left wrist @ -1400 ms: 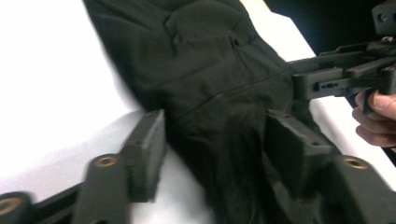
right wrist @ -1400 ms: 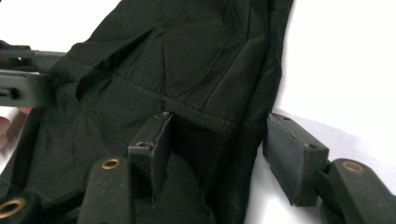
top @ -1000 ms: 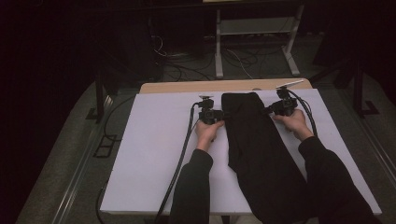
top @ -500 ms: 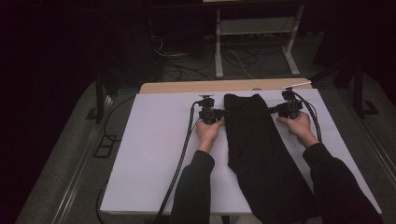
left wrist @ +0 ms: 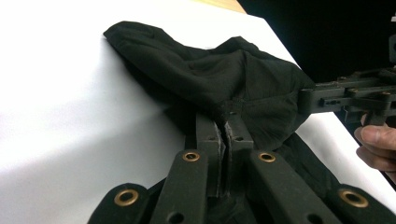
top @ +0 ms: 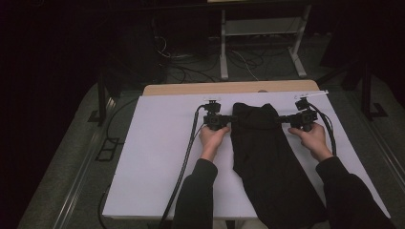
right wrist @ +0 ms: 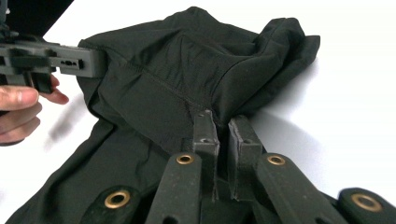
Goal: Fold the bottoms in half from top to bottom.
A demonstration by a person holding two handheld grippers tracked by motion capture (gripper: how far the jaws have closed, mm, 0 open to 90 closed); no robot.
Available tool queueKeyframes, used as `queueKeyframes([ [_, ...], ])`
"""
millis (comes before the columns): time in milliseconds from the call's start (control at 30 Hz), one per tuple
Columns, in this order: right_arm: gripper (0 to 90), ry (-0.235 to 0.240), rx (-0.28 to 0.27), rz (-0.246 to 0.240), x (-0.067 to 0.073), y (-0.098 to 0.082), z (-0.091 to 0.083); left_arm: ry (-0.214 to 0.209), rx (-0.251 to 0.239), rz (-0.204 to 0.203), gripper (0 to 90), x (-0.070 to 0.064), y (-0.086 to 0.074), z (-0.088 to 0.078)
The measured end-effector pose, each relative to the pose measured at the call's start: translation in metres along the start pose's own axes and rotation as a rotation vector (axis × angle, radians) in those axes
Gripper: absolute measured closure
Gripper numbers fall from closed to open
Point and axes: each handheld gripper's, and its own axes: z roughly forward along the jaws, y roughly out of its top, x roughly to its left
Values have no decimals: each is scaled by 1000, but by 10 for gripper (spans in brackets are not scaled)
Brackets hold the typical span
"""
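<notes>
A black garment lies lengthwise on the white table cover, reaching from the far middle to the near edge. My left gripper is shut on the left side of its far end, my right gripper on the right side. In the left gripper view the jaws pinch a bunched fold of the black garment, and the right gripper shows at the far side. In the right gripper view the jaws clamp the hem of the black garment, with the left gripper and a hand opposite.
A bare wooden strip runs along the table's far edge. The left gripper's cable trails down the cover to the near edge. Beyond the table stand a metal frame and loose floor cables. White cover lies open at the left.
The right gripper has shifted rightward and slightly nearer, pulling the garment's far end wider between the two grippers. The left gripper has barely moved.
</notes>
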Motion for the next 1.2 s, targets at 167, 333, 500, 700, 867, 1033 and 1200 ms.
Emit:
queueKeyframes([
  [167,822,16,-28,1,3,-5,-11,-20,-12,56,866,-7,-2,-8],
  [333,822,55,-88,17,5,-8,-25,-42,-33,75,866,-14,-5,-13],
  [500,822,46,-74,12,8,-17,-29,-50,-40,106,866,-26,-6,-20],
  [700,822,47,-71,14,9,-29,-35,-67,-40,129,866,-40,-10,-27],
  [867,822,50,-75,-4,15,-36,-43,-84,-43,157,866,-52,-24,-38],
  [1033,821,64,-71,-22,21,-45,-51,-110,-47,155,866,-59,-35,-44],
  [1200,821,62,-53,-45,26,-51,-54,-130,-51,161,866,-67,-39,-48],
])
